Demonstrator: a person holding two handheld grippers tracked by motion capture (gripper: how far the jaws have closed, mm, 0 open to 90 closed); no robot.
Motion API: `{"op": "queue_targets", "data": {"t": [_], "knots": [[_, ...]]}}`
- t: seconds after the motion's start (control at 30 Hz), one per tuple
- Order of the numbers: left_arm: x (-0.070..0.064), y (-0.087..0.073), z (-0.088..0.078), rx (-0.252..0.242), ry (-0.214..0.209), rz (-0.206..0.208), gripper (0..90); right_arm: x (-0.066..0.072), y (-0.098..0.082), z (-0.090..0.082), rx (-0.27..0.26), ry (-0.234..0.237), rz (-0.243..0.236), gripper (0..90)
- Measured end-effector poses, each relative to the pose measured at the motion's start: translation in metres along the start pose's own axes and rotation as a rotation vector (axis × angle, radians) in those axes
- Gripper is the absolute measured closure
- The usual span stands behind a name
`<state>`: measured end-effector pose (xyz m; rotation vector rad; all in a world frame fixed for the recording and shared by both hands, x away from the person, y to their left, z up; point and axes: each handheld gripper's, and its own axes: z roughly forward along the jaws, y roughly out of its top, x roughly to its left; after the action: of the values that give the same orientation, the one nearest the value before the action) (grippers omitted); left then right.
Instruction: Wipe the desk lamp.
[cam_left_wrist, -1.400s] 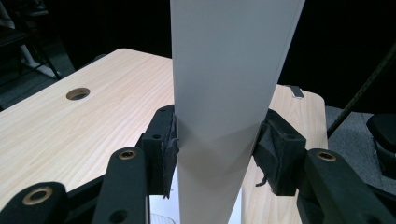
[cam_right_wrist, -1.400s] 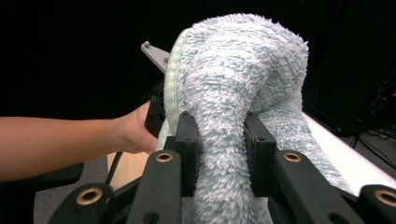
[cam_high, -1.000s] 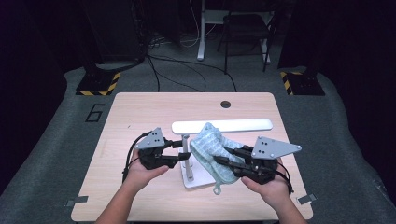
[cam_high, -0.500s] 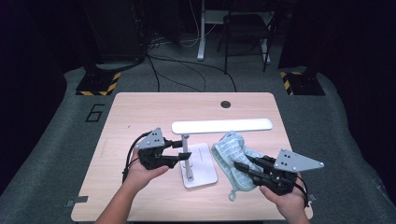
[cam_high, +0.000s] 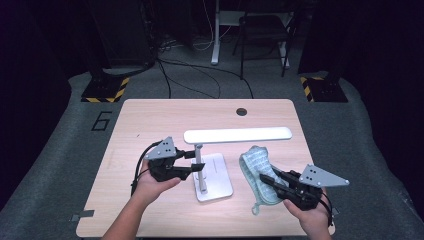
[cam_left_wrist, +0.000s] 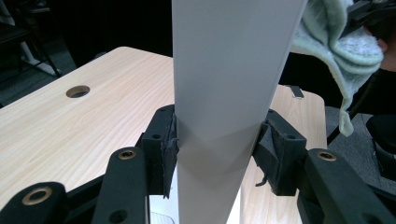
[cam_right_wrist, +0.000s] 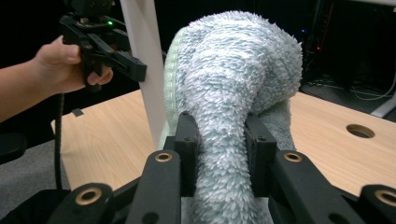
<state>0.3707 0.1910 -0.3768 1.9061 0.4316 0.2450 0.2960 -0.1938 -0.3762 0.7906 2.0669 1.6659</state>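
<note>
Right gripper (cam_high: 272, 181) at worktop (cam_high: 150, 120) 5 o'clock, fingers pinched on cloth (cam_high: 256, 170), which lies on wood. Left gripper (cam_high: 194, 162) at 7 o'clock, fingers clamping lamp post (cam_high: 200, 167). Lamp base (cam_high: 216, 175) between both. Lamp head (cam_high: 237, 134) crosses beyond. Grommet hole (cam_high: 241, 111) at 1 o'clock. Chair (cam_high: 265, 35) on floor behind.

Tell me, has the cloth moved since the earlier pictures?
Yes. The cloth was draped over the lamp post; now it lies to the right of the lamp base, in the right hand-held gripper.
</note>
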Motion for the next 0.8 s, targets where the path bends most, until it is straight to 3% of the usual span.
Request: {"op": "queue_targets", "data": {"t": [0.17,0.53,0.8], "knots": [[0.000,0.000,0.000,-0.002,0.001,0.000,52.4,-0.004,-0.013,0.002,0.010,-0.050,-0.003,70.7],[0.000,0.000,0.000,-0.002,0.001,0.001,52.3,-0.024,-0.055,0.013,0.044,-0.132,0.038,70.2],[0.000,0.000,0.000,0.004,0.000,0.005,52.4,-0.037,-0.083,0.018,0.122,-0.202,0.050,69.9]]}}
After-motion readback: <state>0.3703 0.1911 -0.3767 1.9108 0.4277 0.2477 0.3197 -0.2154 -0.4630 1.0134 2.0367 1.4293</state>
